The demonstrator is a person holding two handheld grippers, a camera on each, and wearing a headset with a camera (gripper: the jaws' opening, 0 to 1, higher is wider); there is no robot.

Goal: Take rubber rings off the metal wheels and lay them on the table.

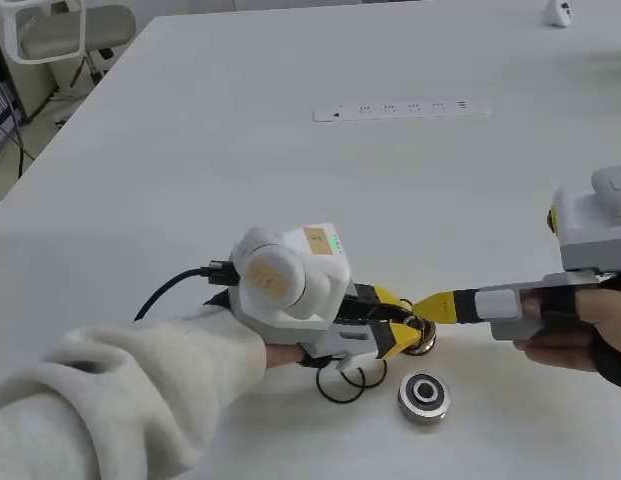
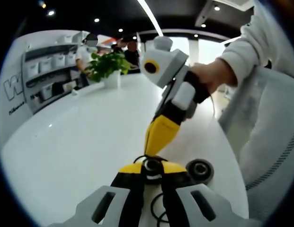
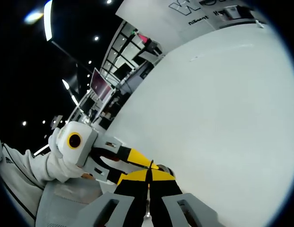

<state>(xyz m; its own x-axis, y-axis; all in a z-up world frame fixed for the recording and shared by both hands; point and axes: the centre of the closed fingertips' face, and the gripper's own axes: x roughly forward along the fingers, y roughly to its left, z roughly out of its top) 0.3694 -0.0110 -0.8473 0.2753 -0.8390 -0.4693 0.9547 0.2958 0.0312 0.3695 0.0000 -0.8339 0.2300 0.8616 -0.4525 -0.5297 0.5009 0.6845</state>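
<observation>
Over the white table (image 1: 240,180) — left gripper (image 1: 402,325) jaws clamped on a metal wheel (image 2: 151,165), right gripper (image 1: 420,308) jaws closed at its rim; thin black rubber rings (image 1: 345,385), second wheel (image 1: 424,395) lying nearby.

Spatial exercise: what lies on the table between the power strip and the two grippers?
Nothing: in the head view, bare table runs from the power strip to the left gripper and right gripper.
</observation>
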